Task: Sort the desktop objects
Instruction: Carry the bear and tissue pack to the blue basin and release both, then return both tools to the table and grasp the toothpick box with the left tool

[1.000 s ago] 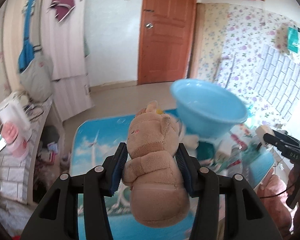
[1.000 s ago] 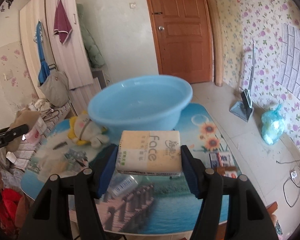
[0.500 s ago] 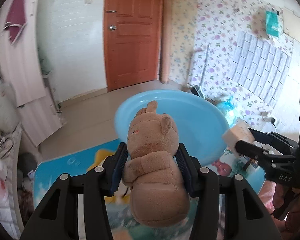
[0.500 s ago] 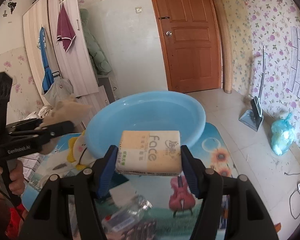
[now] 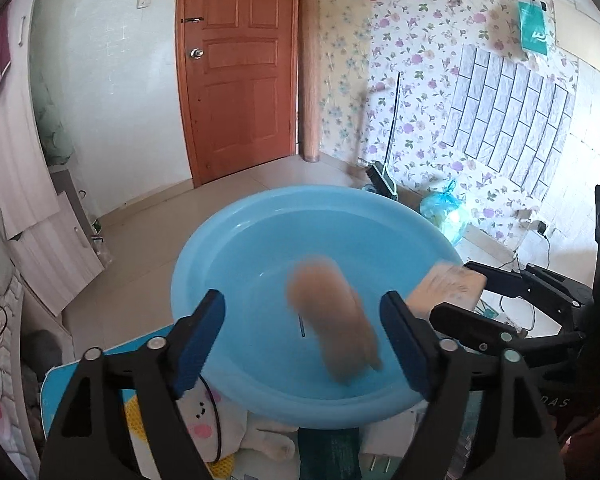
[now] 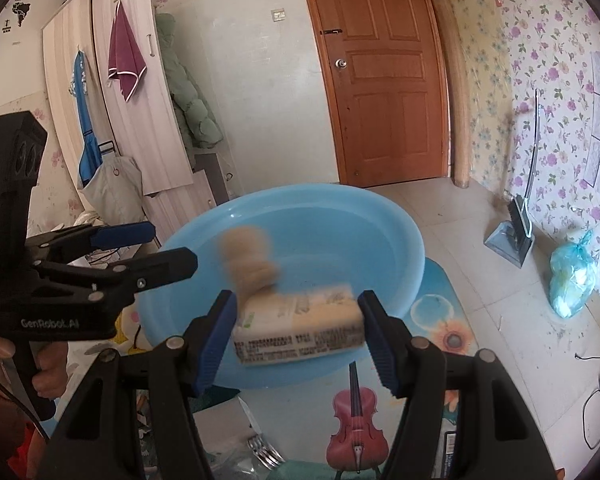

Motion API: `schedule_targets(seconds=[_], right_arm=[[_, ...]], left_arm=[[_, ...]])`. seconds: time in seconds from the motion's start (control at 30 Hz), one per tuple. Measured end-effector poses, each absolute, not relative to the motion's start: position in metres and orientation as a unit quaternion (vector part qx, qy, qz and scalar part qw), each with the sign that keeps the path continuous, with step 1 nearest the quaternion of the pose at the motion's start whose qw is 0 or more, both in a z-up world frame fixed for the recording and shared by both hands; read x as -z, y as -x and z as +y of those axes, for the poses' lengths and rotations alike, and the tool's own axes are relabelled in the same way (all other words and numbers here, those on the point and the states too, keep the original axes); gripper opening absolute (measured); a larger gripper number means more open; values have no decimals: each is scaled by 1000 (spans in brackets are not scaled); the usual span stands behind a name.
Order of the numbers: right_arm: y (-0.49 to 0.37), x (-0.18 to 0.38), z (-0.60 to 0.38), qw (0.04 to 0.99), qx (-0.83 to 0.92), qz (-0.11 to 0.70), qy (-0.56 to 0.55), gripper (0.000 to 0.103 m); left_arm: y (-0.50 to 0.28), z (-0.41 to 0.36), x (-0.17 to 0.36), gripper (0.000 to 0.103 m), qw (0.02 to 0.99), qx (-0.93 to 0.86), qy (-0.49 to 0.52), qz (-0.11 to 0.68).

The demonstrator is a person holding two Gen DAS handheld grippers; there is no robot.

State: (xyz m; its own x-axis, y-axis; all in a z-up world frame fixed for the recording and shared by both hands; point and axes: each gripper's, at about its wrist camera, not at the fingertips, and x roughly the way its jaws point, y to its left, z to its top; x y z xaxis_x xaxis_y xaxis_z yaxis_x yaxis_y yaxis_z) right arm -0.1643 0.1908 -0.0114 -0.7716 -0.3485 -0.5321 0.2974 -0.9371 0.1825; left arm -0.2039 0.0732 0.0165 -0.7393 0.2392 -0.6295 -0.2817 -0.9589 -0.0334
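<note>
Left wrist view shows the left gripper (image 5: 302, 330) with its tongs spread wide and nothing between them; the brown plush toy (image 5: 334, 320), blurred, is in the air over the blue basin (image 5: 236, 248), free of both pads. At about three o'clock the right gripper (image 5: 450, 294) reaches in over the basin rim with the tissue pack (image 5: 446, 290). From the right wrist view, the right gripper (image 6: 298, 330) has its tongs apart too: the tissue pack (image 6: 300, 328) is tilted and blurred, a gap showing on its left side, so it seems to be dropping out above the near edge of the blue basin (image 6: 380, 248), with the plush toy (image 6: 248, 262) falling at eleven o'clock. The step in hand appears to be the release of both items into the basin. Next, I judge, both grippers must draw back clear of the rim and go for what remains on the table (image 6: 444, 336), such as the white-and-yellow plush (image 5: 204, 420) at seven o'clock beside the basin.
</note>
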Motion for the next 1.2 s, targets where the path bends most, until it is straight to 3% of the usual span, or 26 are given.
schedule_targets(seconds=[0.4,1.2], right_arm=[[143,8,192,170,939,-50,-295,66],[80,21,203,131,935,-66,-324,66]], left_arm=[[175,66,-10,99,121,-929,348,27],[80,25,3,103,92,-931,352,-8]])
